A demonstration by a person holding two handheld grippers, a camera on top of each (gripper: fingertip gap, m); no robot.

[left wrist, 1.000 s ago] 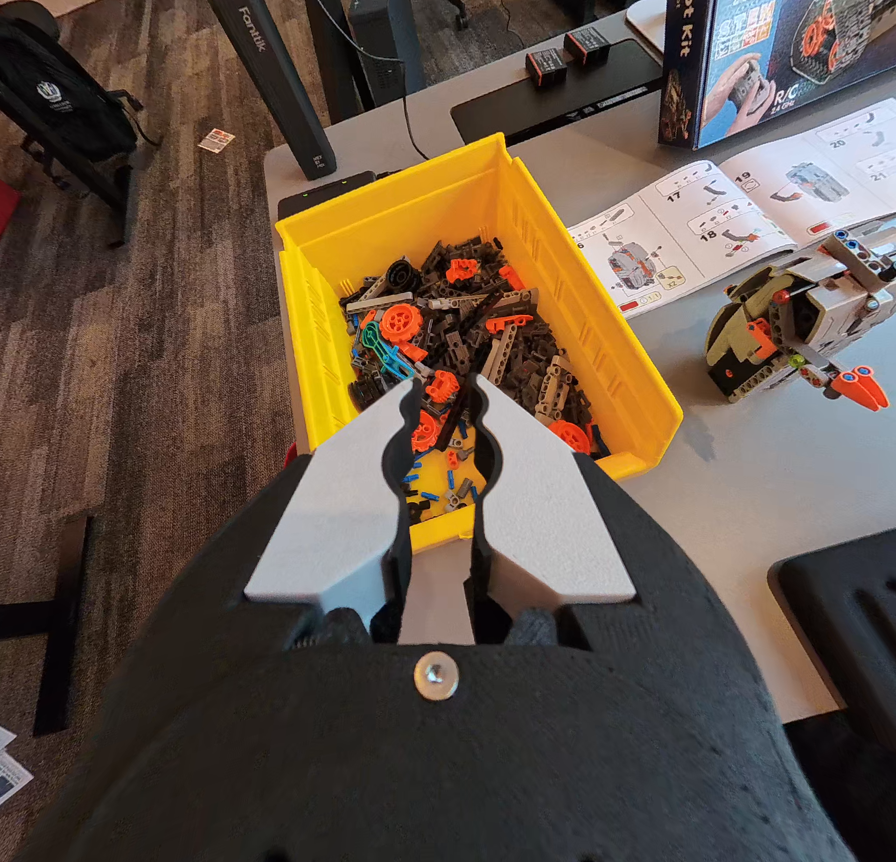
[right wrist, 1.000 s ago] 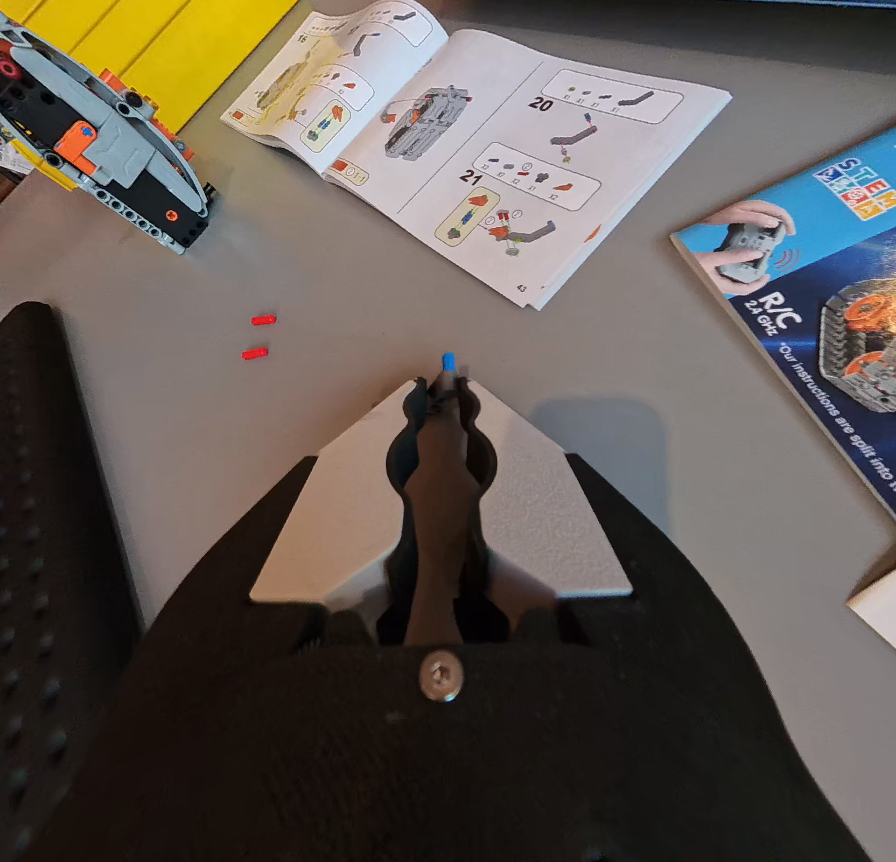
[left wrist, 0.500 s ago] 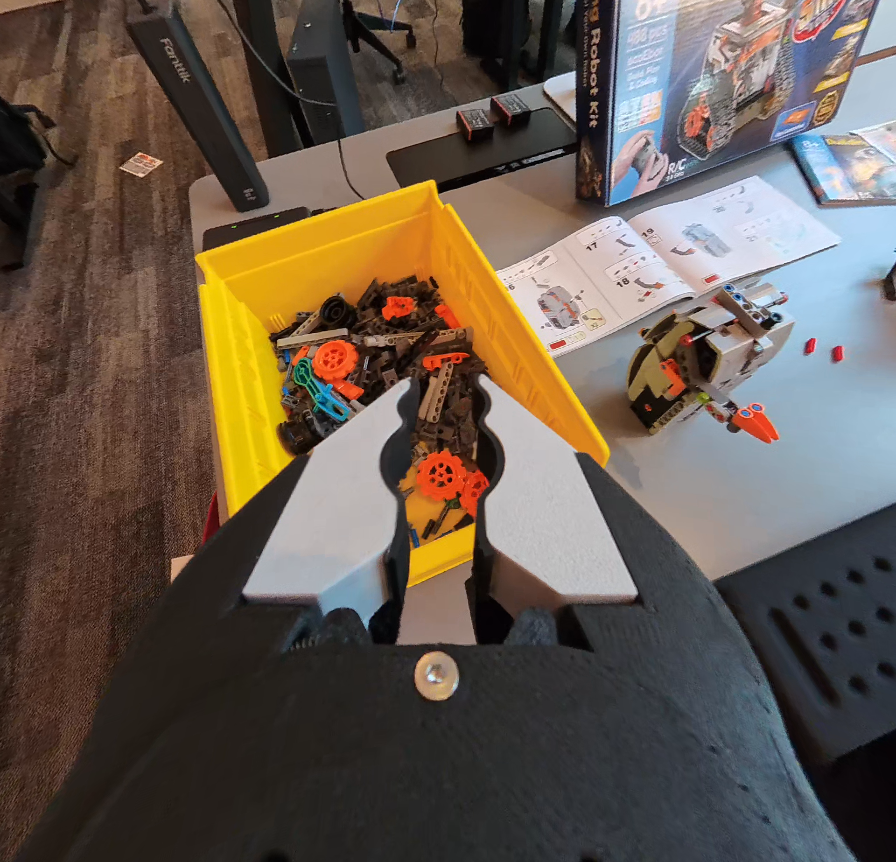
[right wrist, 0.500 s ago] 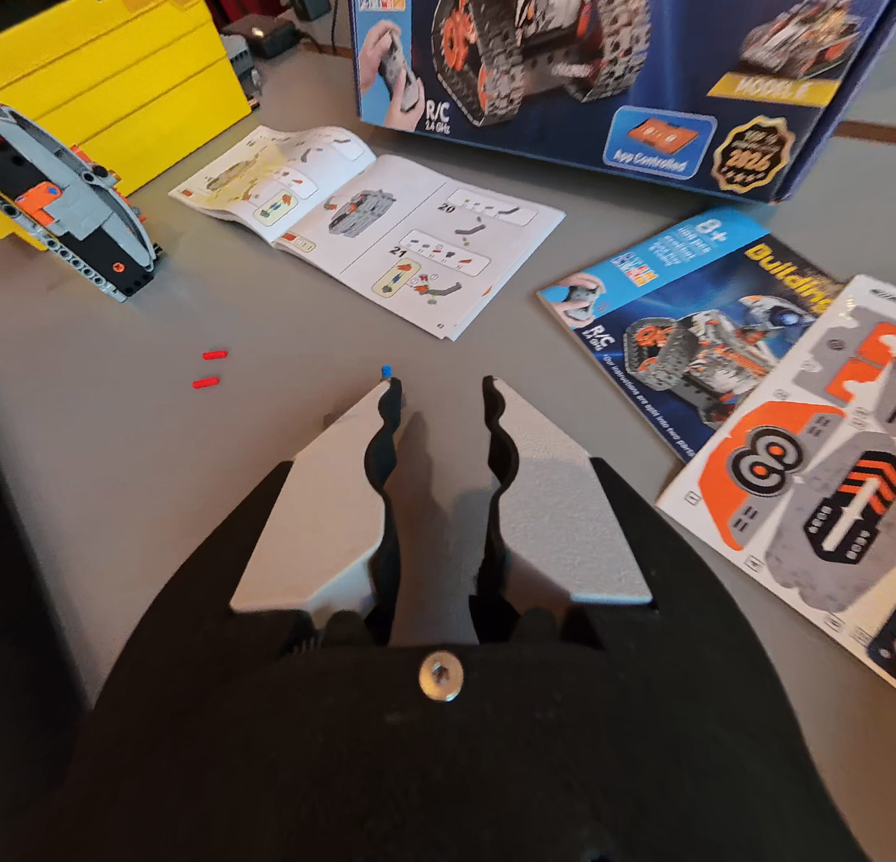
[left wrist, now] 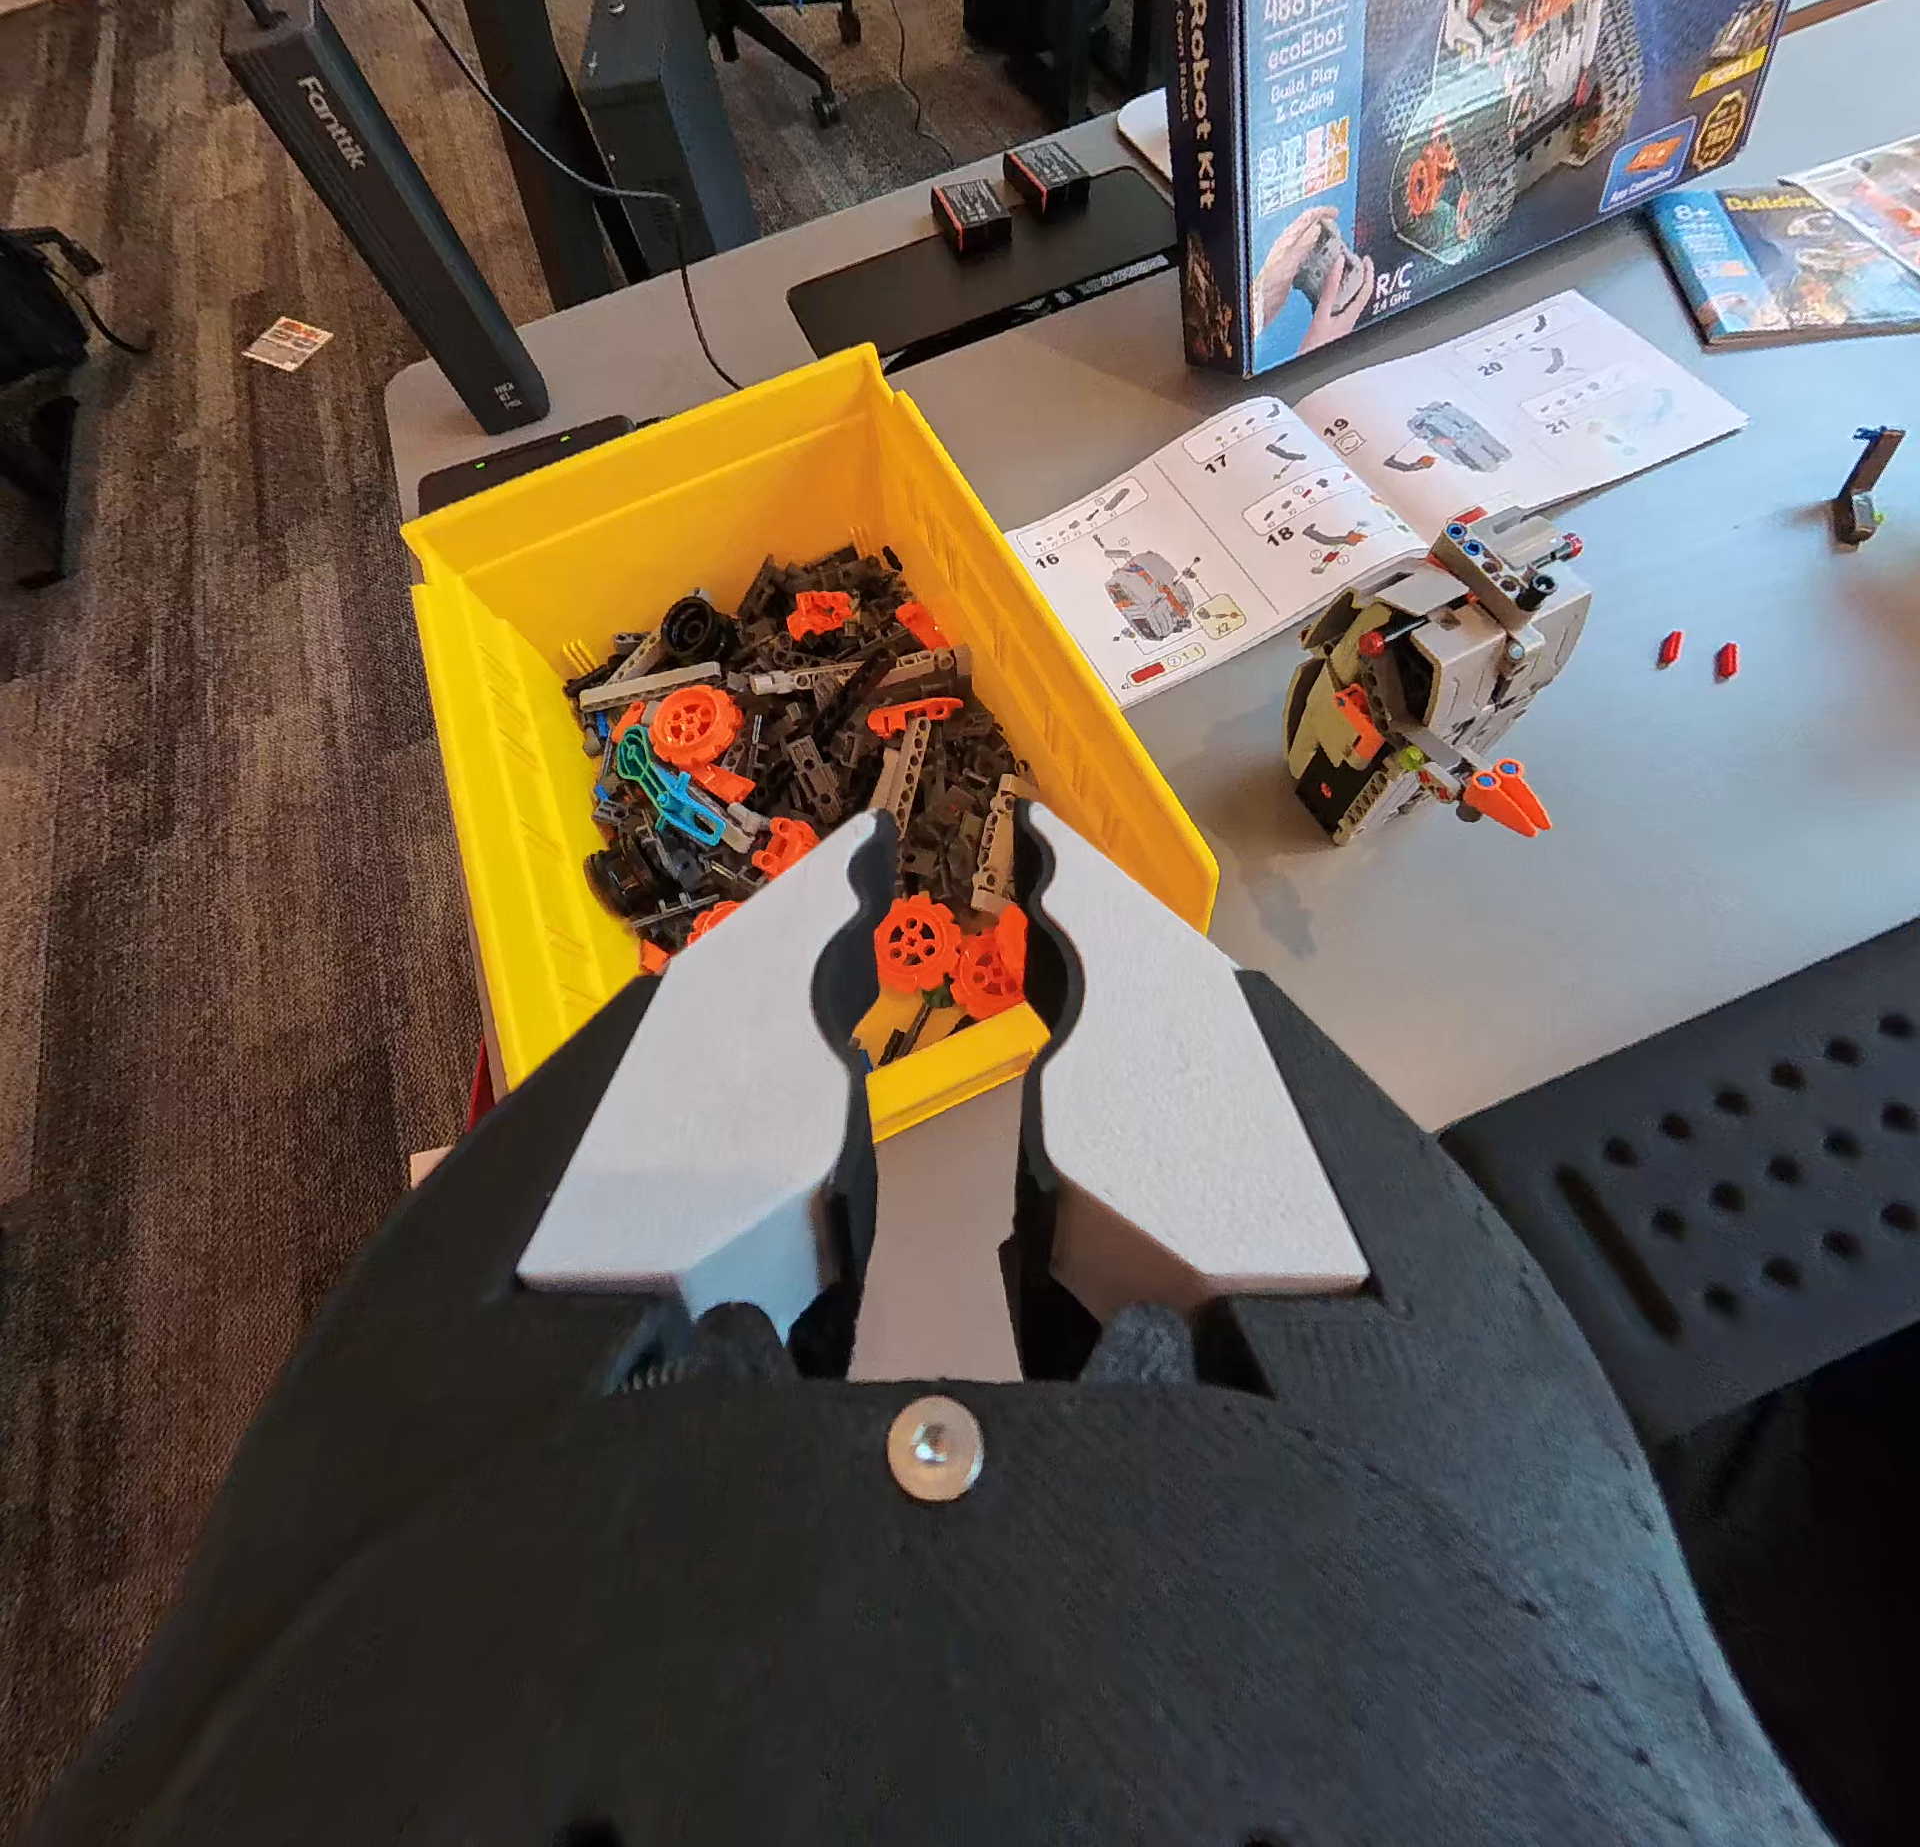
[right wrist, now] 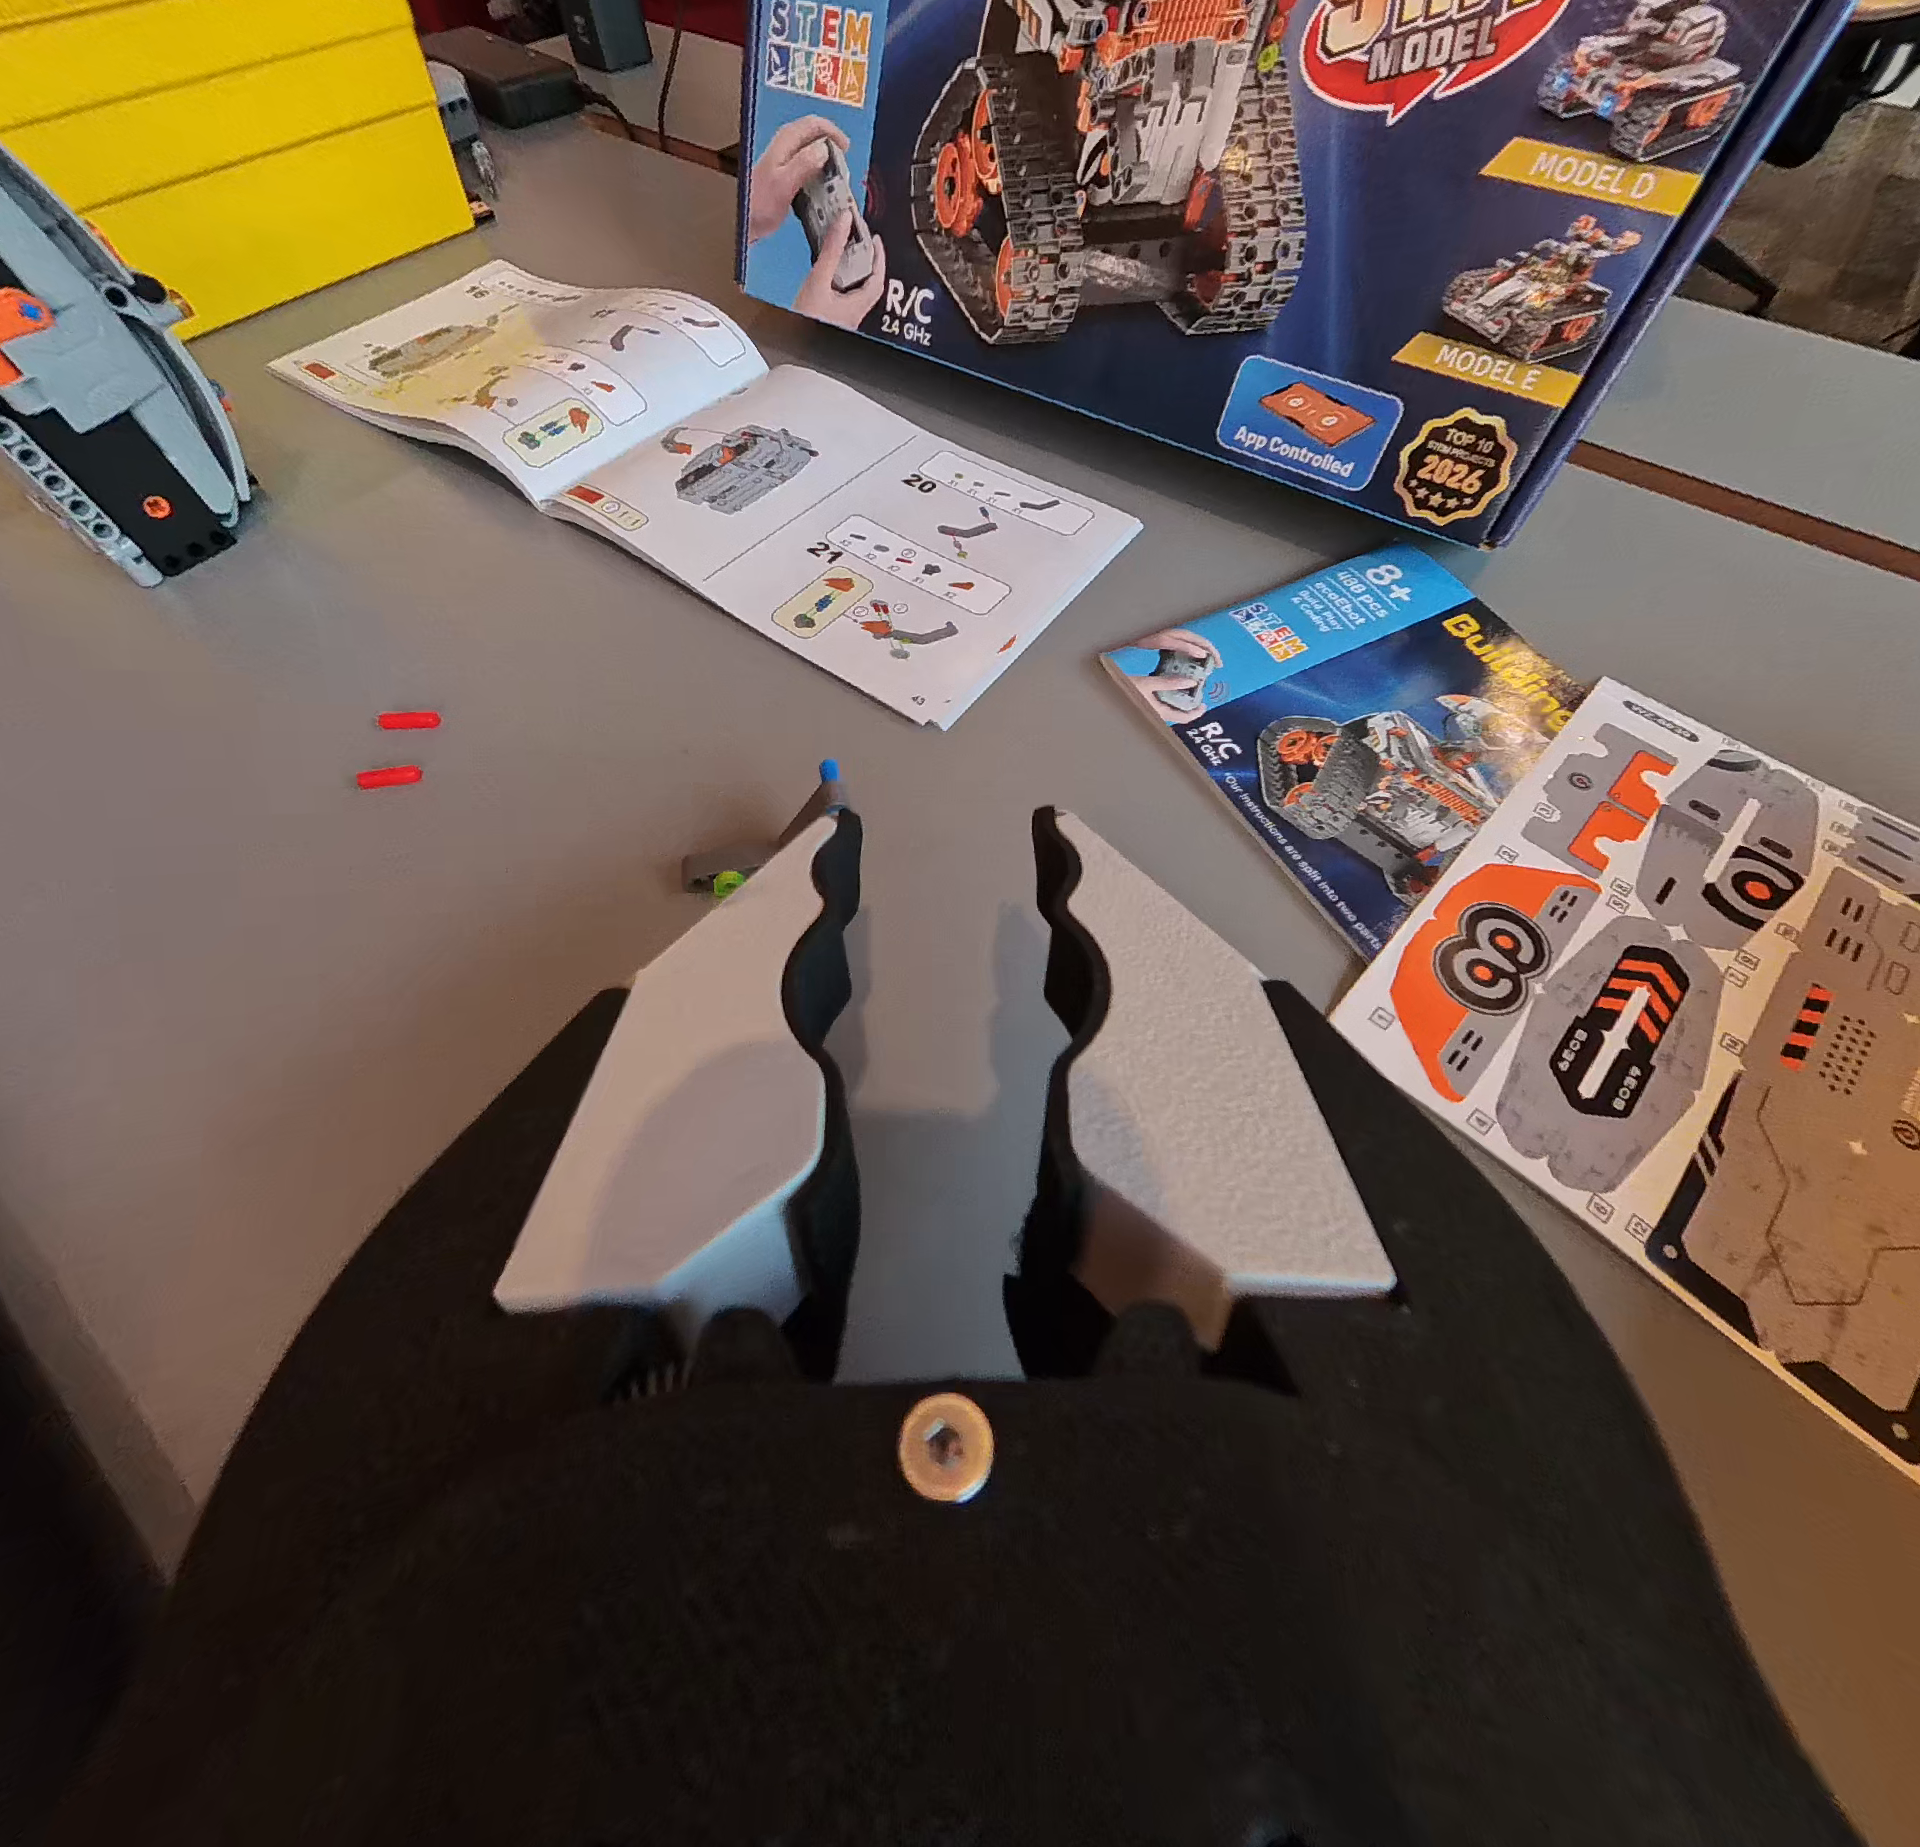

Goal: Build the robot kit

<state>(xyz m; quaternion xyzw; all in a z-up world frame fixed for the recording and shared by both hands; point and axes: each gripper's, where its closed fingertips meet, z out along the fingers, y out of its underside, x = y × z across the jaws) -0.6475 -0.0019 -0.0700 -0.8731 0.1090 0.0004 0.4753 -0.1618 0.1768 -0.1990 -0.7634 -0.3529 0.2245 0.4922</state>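
My left gripper (left wrist: 948, 829) is open and empty, held above the near end of a yellow bin (left wrist: 1081, 717) full of black, grey and orange building parts (left wrist: 831, 737). My right gripper (right wrist: 943, 823) is open and empty above the grey table. A small grey beam piece with a blue pin (right wrist: 774, 836) stands on the table touching or just beside its left fingertip; it also shows far right in the left wrist view (left wrist: 1862, 488). A half-built grey and black model (left wrist: 1423, 675) stands right of the bin. Two red pins (right wrist: 400, 748) lie on the table.
An open instruction booklet (right wrist: 748, 488) lies behind the model. A blue kit box (right wrist: 1299, 187) stands at the back. A blue manual (right wrist: 1340, 748) and a sticker sheet (right wrist: 1662, 1018) lie at right. A black perforated pad (left wrist: 1725, 1174) sits at the table's near edge. The tips of one gripper are about 55 cm away from the tips of the other.
My right gripper opened and let go of the grey beam with the blue pin, then lifted back. My left gripper rose and drew back from the bin, still open.
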